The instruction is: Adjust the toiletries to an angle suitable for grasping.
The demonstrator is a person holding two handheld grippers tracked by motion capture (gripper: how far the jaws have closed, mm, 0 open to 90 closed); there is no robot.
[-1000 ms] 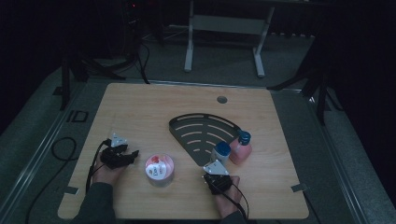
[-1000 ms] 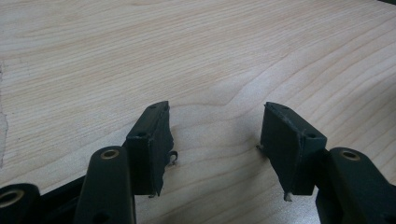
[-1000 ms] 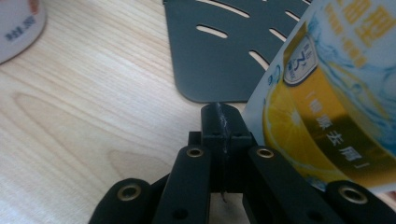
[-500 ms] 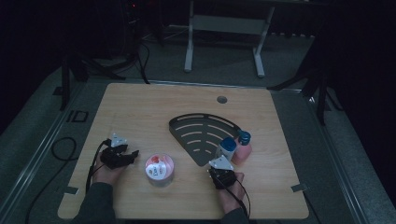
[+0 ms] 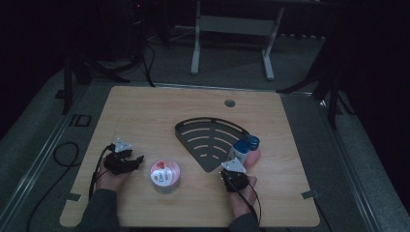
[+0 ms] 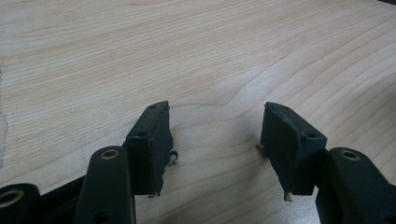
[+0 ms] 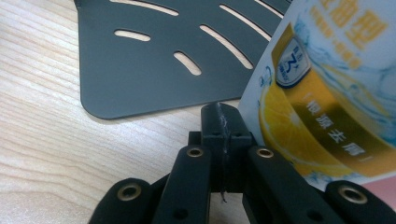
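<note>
My right gripper [image 7: 223, 116] is shut with nothing between its jaws, and its tip sits against the base of a white bottle [image 7: 327, 88] with a lemon label. In the high view this blue-capped white bottle [image 5: 238, 151] stands at the right edge of the black slotted fan-shaped tray [image 5: 208, 137], next to a pink bottle [image 5: 253, 151]. The right gripper [image 5: 234, 167] is just in front of both bottles. My left gripper [image 6: 215, 135] is open over bare wood; in the high view the left gripper [image 5: 138, 160] points right toward a round pink-and-white lidded tub [image 5: 165, 176].
The tray's rounded corner [image 7: 107, 105] lies left of my right jaws. The wooden table [image 5: 145, 116] has a cable hole [image 5: 229, 103] at the back. Cables [image 5: 63, 154] trail off its left edge, and a metal stand [image 5: 232, 29] stands beyond the table.
My right gripper has shifted a little right and forward to the white bottle's base. The white bottle now stands closer to the pink one. The left gripper has stayed put.
</note>
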